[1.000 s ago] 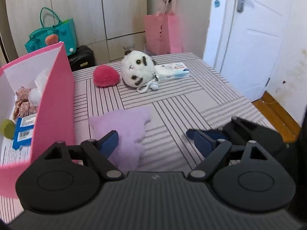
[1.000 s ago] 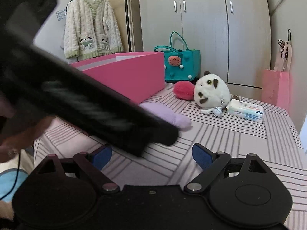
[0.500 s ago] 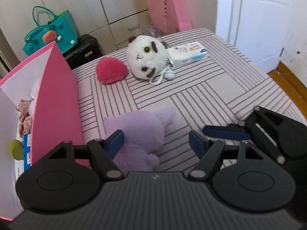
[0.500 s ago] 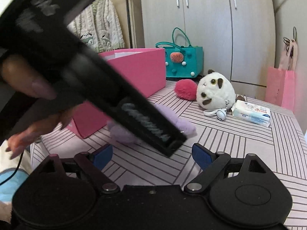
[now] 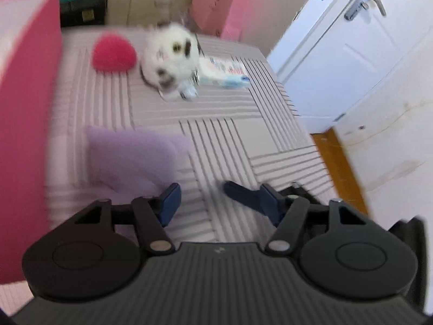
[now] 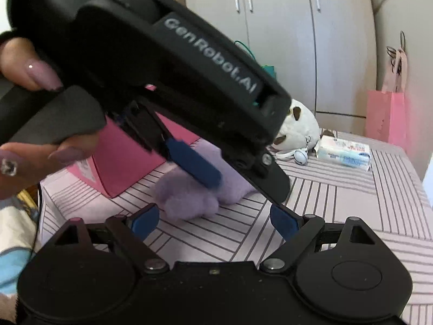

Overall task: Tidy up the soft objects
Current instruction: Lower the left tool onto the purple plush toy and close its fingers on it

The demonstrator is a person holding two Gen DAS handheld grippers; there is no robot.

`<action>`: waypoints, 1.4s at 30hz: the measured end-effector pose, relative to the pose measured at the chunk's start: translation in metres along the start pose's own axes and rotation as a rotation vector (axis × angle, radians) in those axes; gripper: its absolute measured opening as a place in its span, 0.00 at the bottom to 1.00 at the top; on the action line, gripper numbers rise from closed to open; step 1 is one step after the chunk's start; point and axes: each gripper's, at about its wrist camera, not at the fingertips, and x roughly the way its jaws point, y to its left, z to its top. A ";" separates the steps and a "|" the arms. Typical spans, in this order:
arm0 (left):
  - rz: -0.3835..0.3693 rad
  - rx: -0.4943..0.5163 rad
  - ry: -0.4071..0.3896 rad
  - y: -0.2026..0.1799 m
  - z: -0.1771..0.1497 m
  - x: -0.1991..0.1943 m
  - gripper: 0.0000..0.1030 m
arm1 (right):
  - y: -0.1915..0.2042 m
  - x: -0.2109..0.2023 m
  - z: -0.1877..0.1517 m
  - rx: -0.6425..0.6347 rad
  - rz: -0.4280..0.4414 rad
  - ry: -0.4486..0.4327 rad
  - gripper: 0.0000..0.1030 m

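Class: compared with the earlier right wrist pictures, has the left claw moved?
Yes. The left claw has come down toward the purple plush beside the pink box, its jaws closing.

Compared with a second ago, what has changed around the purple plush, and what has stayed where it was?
The left gripper has come down over the purple plush, tilting steeper; its jaws have just been closing, and whether they touch the plush cannot be told. The plush sits left of the jaws in the blurred left wrist view. The right gripper stayed open and in place. The pink box, panda plush, red pompom and tissue pack stayed put.

box [image 5: 27, 108] left | plush [image 5: 135, 157] beside it | pack [image 5: 224, 73] behind
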 end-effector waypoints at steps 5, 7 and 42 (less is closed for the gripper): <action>0.057 0.032 -0.094 -0.004 -0.010 -0.011 0.54 | 0.011 0.006 0.000 0.015 0.018 -0.011 0.89; 0.100 0.091 -0.126 -0.012 -0.013 -0.020 0.54 | 0.013 0.008 0.001 0.008 0.016 -0.017 0.89; 0.323 0.236 0.097 0.007 0.006 -0.004 0.53 | -0.006 0.044 0.020 0.122 0.022 0.063 0.61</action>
